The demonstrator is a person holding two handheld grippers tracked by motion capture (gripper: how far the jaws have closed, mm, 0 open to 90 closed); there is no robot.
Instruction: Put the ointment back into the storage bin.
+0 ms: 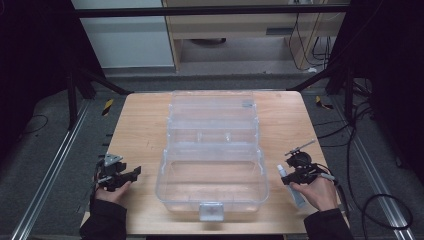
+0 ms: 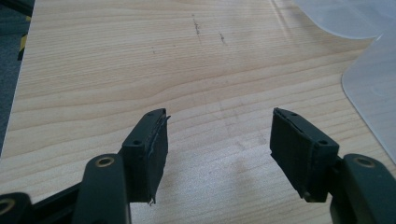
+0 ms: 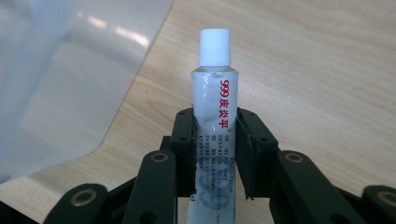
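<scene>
A white ointment tube (image 3: 214, 126) with a ribbed white cap and red print stands between the jaws of my right gripper (image 3: 215, 140), which is shut on it. In the high view the right gripper (image 1: 292, 176) sits right of the clear box, the tube (image 1: 290, 186) lying along the hand with its cap toward the box. My left gripper (image 2: 218, 140) is open over bare wood, nothing between its pads. From above, the left gripper (image 1: 131, 173) rests at the table's left, pointing toward the box. The clear plastic box (image 1: 212, 150) lies open in the middle, its trays stepped back.
The wooden table (image 1: 140, 130) has bare room on both sides of the box. The box's latch (image 1: 210, 211) faces the front edge. A corner of the clear box (image 2: 373, 79) lies right of the left gripper. Dark floor, metal rails and cables surround the table.
</scene>
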